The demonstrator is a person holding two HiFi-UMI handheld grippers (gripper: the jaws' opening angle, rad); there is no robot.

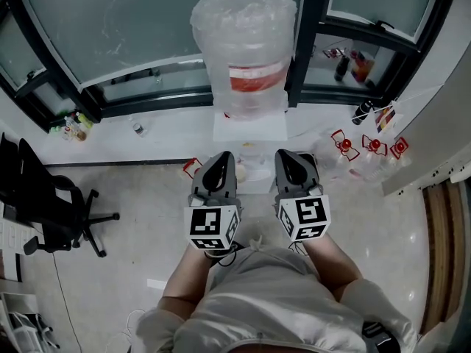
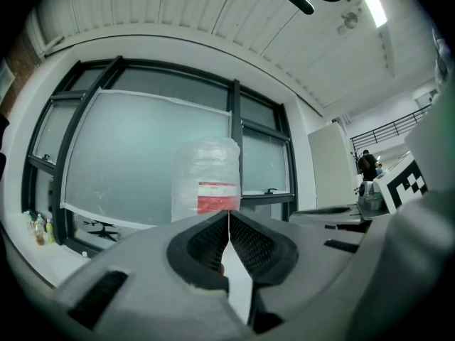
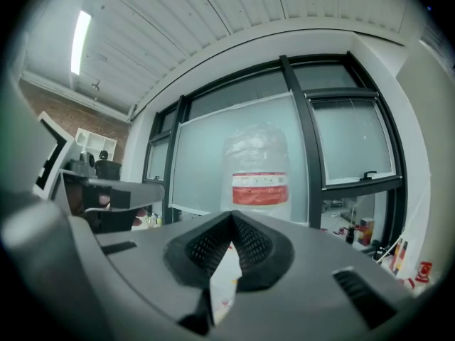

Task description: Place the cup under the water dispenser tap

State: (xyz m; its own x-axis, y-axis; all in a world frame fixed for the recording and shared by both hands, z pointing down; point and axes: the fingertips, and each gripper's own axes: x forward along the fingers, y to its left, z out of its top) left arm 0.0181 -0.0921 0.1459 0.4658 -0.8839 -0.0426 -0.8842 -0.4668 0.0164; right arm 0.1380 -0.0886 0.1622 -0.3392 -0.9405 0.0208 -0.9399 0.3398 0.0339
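We recorded left claw [image 1: 221,157] and right claw [image 1: 288,156], both closed and empty, side by side before the dispenser [image 1: 249,126] bearing its bottle [image 1: 245,50]; the cup we could not make out.

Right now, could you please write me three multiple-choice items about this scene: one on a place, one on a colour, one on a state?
1. In the head view, the black swivel office chair stands:
A) at the left
B) at the right
C) behind the bottle

2. The label band on the large plastic-wrapped water bottle is:
A) blue
B) red
C) green

3. The left gripper is:
A) wide open
B) shut on a cup
C) shut and empty

Answers:
1 A: the chair sits by the left edge.
2 B: a red band circles the bottle.
3 C: the jaw tips meet with nothing between them.
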